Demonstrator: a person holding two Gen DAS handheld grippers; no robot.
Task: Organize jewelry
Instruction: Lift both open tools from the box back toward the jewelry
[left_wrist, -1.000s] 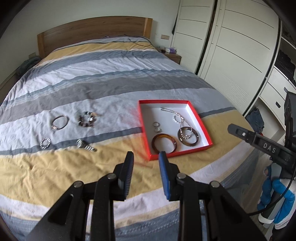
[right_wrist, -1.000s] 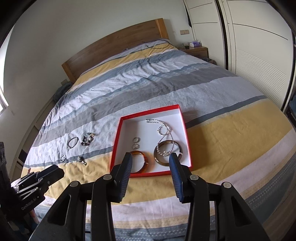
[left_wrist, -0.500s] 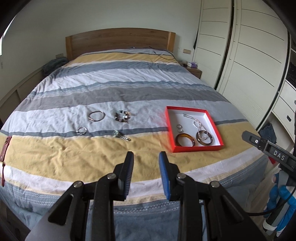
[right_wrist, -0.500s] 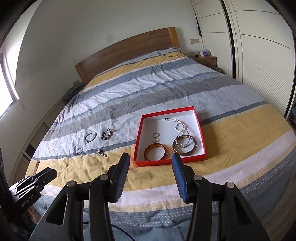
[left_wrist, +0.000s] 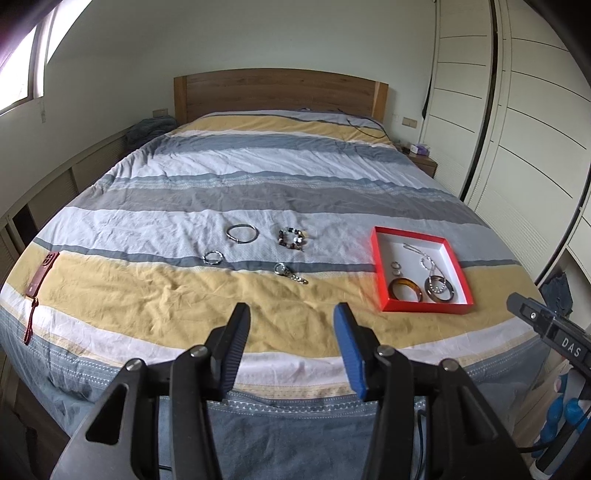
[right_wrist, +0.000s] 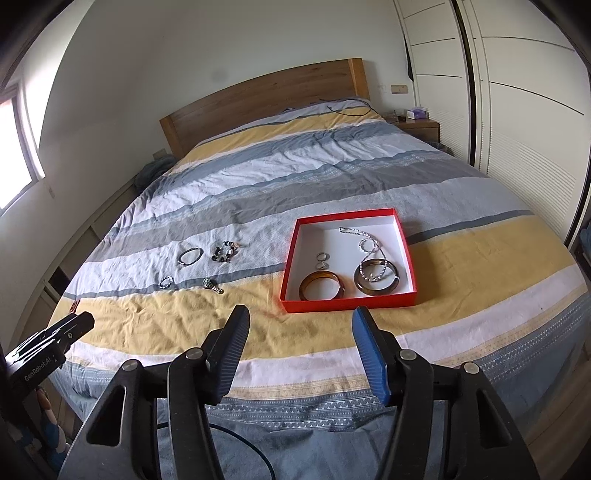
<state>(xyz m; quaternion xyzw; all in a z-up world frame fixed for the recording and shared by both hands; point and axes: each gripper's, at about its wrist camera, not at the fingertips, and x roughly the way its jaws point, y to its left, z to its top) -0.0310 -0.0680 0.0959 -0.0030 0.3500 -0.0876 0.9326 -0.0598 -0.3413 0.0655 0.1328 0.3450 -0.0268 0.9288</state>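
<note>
A red box (left_wrist: 380, 273) (right_wrist: 291, 258) with a white inside lies on the striped bed. It holds an amber bangle (right_wrist: 322, 285), a dark bangle (right_wrist: 376, 280), a silver chain (right_wrist: 364, 242) and two small rings (right_wrist: 322, 259). Loose on the cover to its left lie a silver bangle (left_wrist: 242, 233), a beaded bracelet (left_wrist: 292, 238), a small silver ring bracelet (left_wrist: 212, 257) and a watch-like piece (left_wrist: 289, 272). My left gripper (left_wrist: 291, 314) is open and empty over the bed's foot. My right gripper (right_wrist: 300, 317) is open and empty, just short of the box.
A red strap (left_wrist: 41, 273) lies at the bed's left edge. White wardrobe doors (left_wrist: 517, 147) stand along the right. A nightstand (right_wrist: 421, 125) sits by the wooden headboard (left_wrist: 280, 90). A cable (right_wrist: 347, 110) lies near the pillows' end.
Both grippers have pulled back and up from the bed, so the box and loose pieces look farther away. The left jaws have opened wider. The jewelry has not moved.
</note>
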